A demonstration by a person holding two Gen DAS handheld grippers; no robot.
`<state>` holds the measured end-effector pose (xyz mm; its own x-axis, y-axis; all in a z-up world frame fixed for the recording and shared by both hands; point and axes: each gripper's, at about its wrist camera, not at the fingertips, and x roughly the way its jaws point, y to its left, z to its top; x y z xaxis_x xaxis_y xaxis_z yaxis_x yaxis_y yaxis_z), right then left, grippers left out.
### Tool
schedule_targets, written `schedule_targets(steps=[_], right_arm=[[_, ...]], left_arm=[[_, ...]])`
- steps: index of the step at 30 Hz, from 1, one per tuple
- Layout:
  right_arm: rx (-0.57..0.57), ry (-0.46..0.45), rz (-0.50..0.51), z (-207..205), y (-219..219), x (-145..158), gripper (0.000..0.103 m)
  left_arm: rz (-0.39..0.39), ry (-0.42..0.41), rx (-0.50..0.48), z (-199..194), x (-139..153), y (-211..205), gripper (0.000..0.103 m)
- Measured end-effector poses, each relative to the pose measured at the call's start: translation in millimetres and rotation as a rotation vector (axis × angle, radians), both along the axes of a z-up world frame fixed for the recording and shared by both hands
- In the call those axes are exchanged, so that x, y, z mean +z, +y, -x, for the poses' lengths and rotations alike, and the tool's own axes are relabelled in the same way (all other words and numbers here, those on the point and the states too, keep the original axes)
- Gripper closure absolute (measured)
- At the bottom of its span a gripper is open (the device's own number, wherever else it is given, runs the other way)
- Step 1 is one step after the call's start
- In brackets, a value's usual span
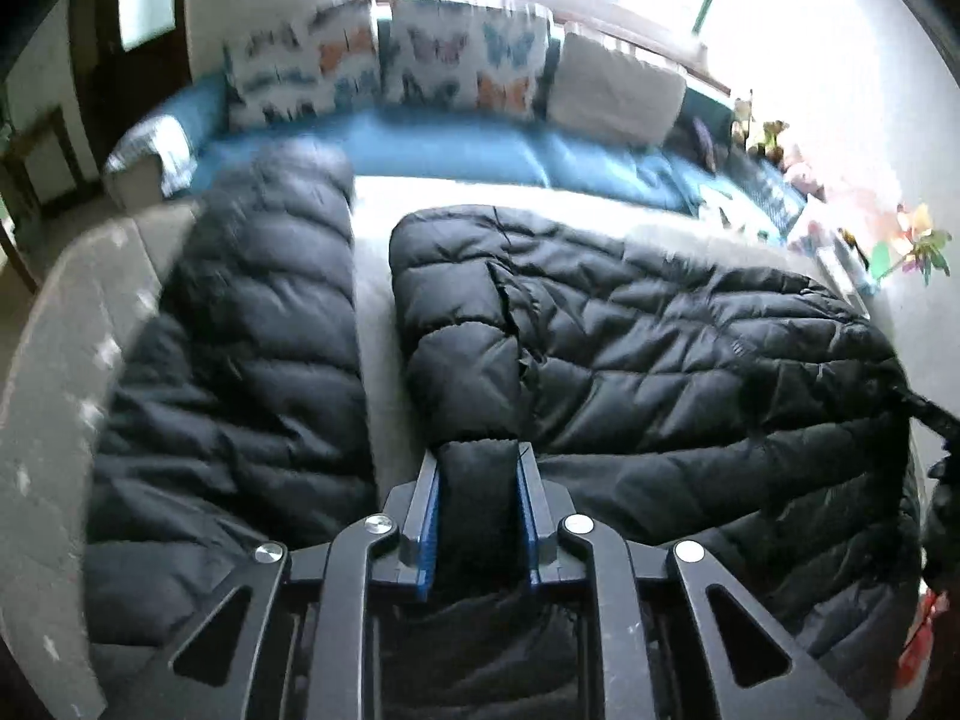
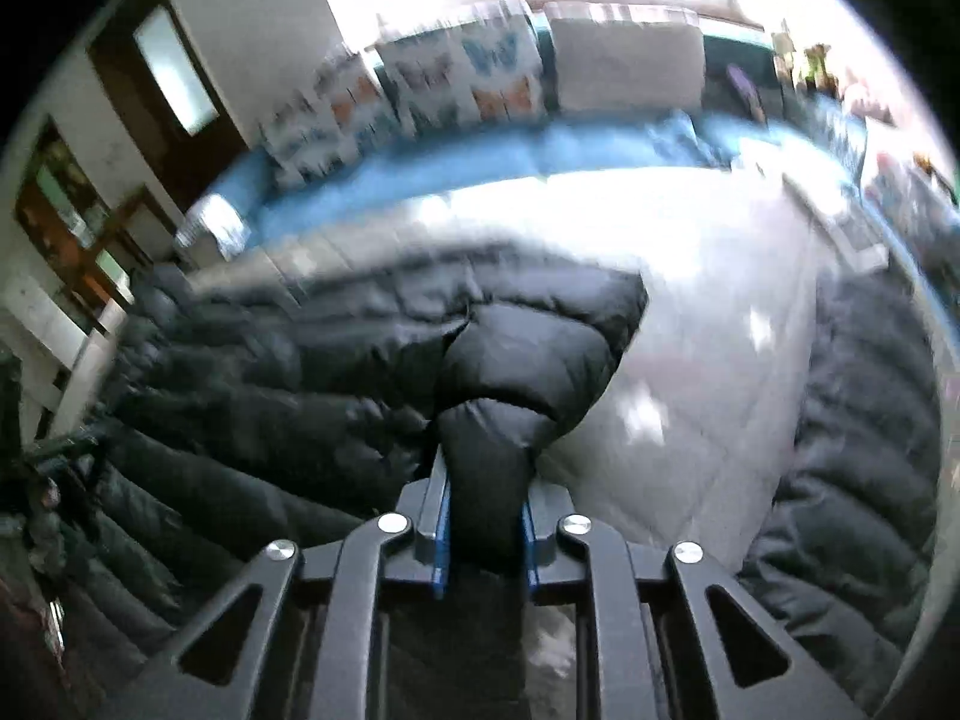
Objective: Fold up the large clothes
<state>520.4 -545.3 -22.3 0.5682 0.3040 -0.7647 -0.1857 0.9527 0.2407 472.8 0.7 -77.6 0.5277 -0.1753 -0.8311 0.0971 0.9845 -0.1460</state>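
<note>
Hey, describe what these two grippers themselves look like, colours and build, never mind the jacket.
The left gripper and the right gripper look the same: matte black linkage arms with triangular cutouts, round silver pivot pins, and two flat black fingers lined with ribbed blue pads. No cables, markings or sleeves show.

The jacket (image 1: pixel 630 348) lies on the bed (image 1: pixel 372 312), its sleeve (image 1: pixel 252 330) spread left, with the sofa (image 1: pixel 450 150) behind.
</note>
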Motion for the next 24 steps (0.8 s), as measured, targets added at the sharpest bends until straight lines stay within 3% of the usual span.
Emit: schedule_targets(steps=[2, 5, 7, 9, 11, 13, 15, 19, 21, 24], right_arm=[[-0.020, -0.010, 0.006, -7, 2, -1, 0.084], [-0.036, 0.108, 0.091, -25, 5, -41, 0.080], [-0.032, 0.146, 0.108, -30, 6, -55, 0.066], [-0.039, 0.155, 0.026, -28, -5, -48, 0.066], [-0.039, 0.152, -0.020, -19, -19, -34, 0.066], [-0.028, 0.122, 0.018, -8, -25, -19, 0.066], [-0.019, 0.095, 0.045, 6, -31, -4, 0.066], [-0.039, 0.057, 0.089, 35, -54, 20, 0.061], [-0.073, 0.059, 0.117, 42, -68, 22, 0.053], [-0.143, 0.076, 0.136, 54, -94, 20, 0.049]], left_arm=[[-0.017, 0.008, 0.022, -5, -2, 0, 0.080], [-0.013, 0.089, 0.029, -14, -22, 3, 0.066], [0.035, 0.125, 0.046, -14, -27, 15, 0.063], [0.053, 0.126, 0.052, -14, -21, 20, 0.061], [0.022, 0.093, 0.053, -8, -7, 22, 0.061], [-0.042, 0.045, 0.061, -1, 10, 25, 0.061], [-0.061, 0.011, 0.069, 9, 29, 34, 0.051], [-0.081, -0.040, 0.147, 35, 63, 80, 0.041], [-0.064, -0.033, 0.192, 48, 69, 105, 0.031], [-0.036, 0.003, 0.250, 68, 61, 145, 0.031]])
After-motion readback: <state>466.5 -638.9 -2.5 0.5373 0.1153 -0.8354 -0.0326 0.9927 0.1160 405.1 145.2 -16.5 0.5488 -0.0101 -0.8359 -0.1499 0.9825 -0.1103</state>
